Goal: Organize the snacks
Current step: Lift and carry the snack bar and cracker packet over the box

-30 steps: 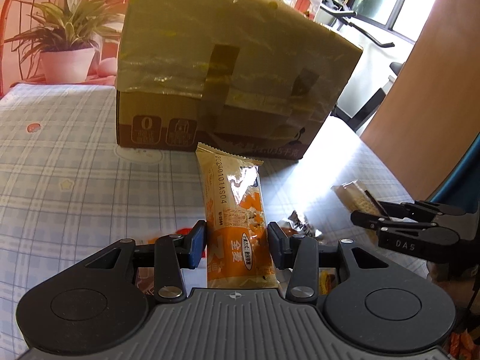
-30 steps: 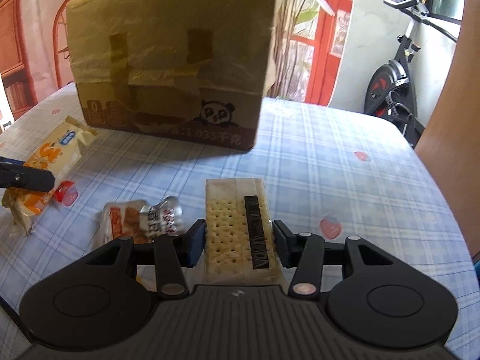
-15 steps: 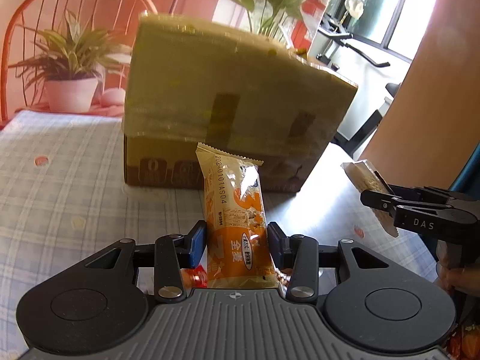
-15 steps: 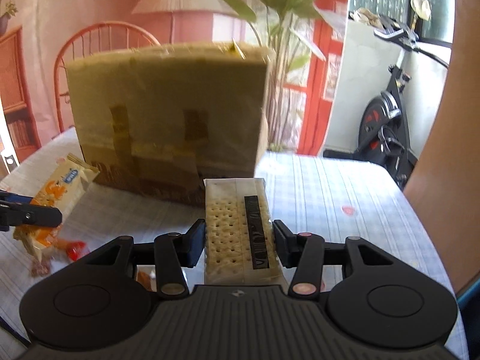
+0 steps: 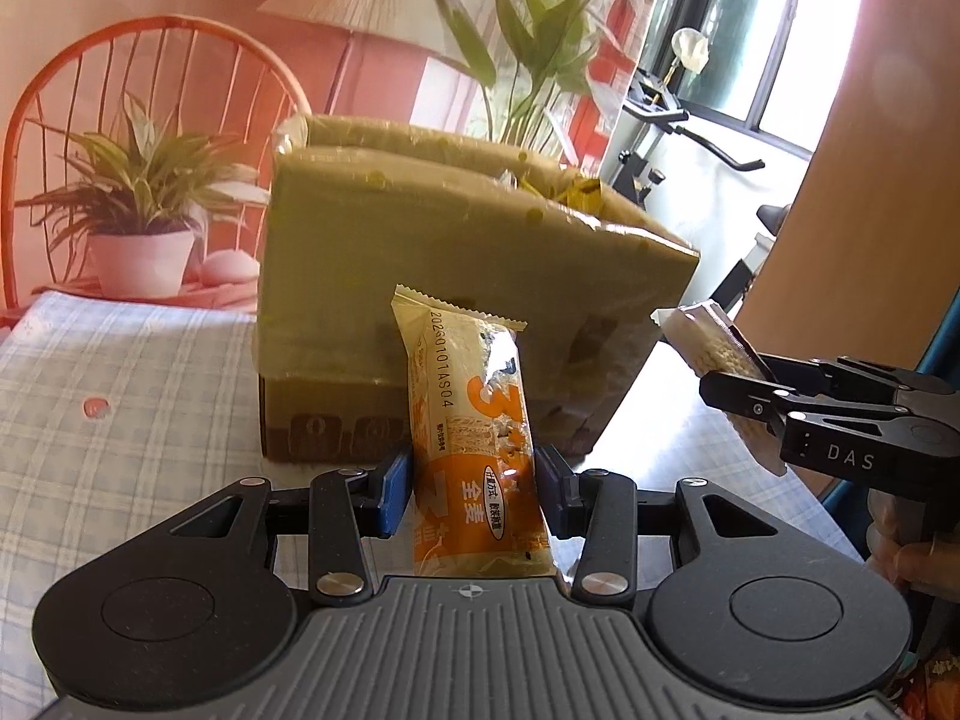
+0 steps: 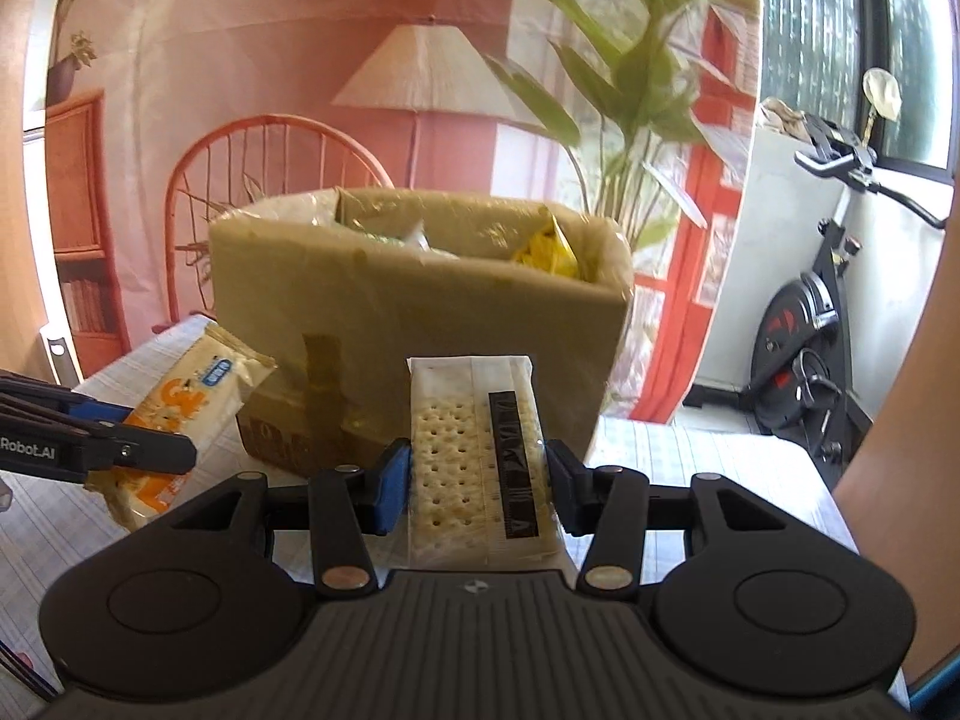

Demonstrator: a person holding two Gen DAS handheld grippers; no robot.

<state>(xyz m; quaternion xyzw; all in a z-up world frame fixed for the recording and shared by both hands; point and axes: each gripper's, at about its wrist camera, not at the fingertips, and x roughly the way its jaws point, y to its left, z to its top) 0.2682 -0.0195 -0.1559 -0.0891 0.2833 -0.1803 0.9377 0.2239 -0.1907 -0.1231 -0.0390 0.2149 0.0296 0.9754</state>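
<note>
Gripping an orange-and-cream snack packet (image 5: 474, 438) between its blue pads, the left gripper (image 5: 474, 483) holds it upright, crimped top edge toward the cardboard box (image 5: 456, 276) ahead. The packet stands clear of the checked tablecloth (image 5: 120, 396), its lower end tucked between the fingers and its upper part overlapping the box's front wall in the left wrist view. From the right wrist view the same packet (image 6: 180, 414) shows at the left edge, pinched in the dark jaws of that gripper (image 6: 144, 450).

The right gripper (image 6: 477, 486) is clamped on a clear-wrapped cracker pack (image 6: 474, 456) — pale perforated crackers with a black label strip down one side — also held on end and lifted off the table. In the left wrist view this pack (image 5: 714, 354) juts up and to the left from the black fingers at the right edge, and part of a hand (image 5: 906, 558) shows below them on the handle.

The box sits on the table beyond both packets, its top open; a yellow wrapper (image 6: 546, 252) and other packaging lie inside, near the rim. Behind it stand a potted plant (image 5: 138, 222), an orange wire-backed chair (image 5: 156, 108) and a tall leafy plant (image 6: 636, 96) — to the right, an exercise bike (image 6: 822, 324) by the window.
</note>
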